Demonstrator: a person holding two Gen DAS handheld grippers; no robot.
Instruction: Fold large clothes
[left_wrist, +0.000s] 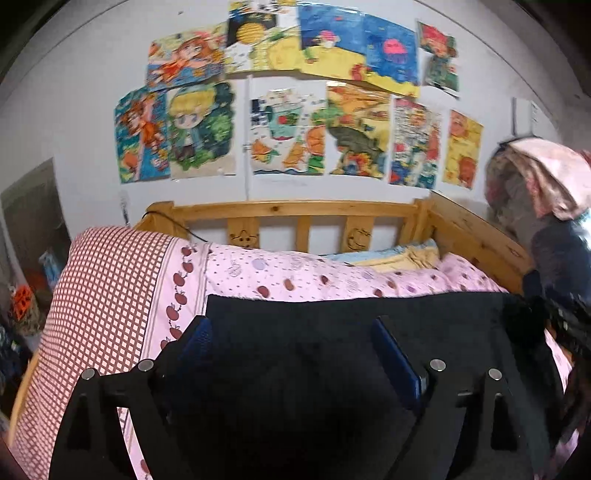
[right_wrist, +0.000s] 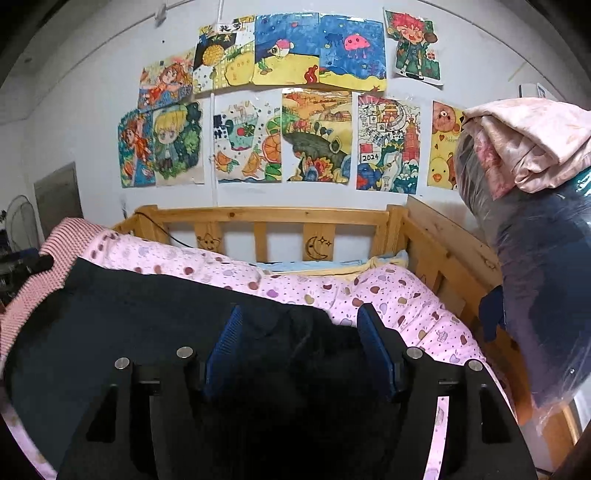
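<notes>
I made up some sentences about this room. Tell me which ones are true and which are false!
1. The dark garment lies on a pink quilt. True.
2. The bed rail is metal. False: it is wood, with a moon and a star on its slats.
3. Drawings cover the wall behind the bed. True.
4. The right hand-held gripper is shut tight. False: its blue pads stand apart.
5. The left hand-held gripper is open above the dark garment. True.
6. The wall is bare. False: many coloured pictures hang there.

Children's drawings (right_wrist: 280, 110) hang above a wooden bed rail (right_wrist: 266, 216) and pink quilt (right_wrist: 399, 302).
</notes>
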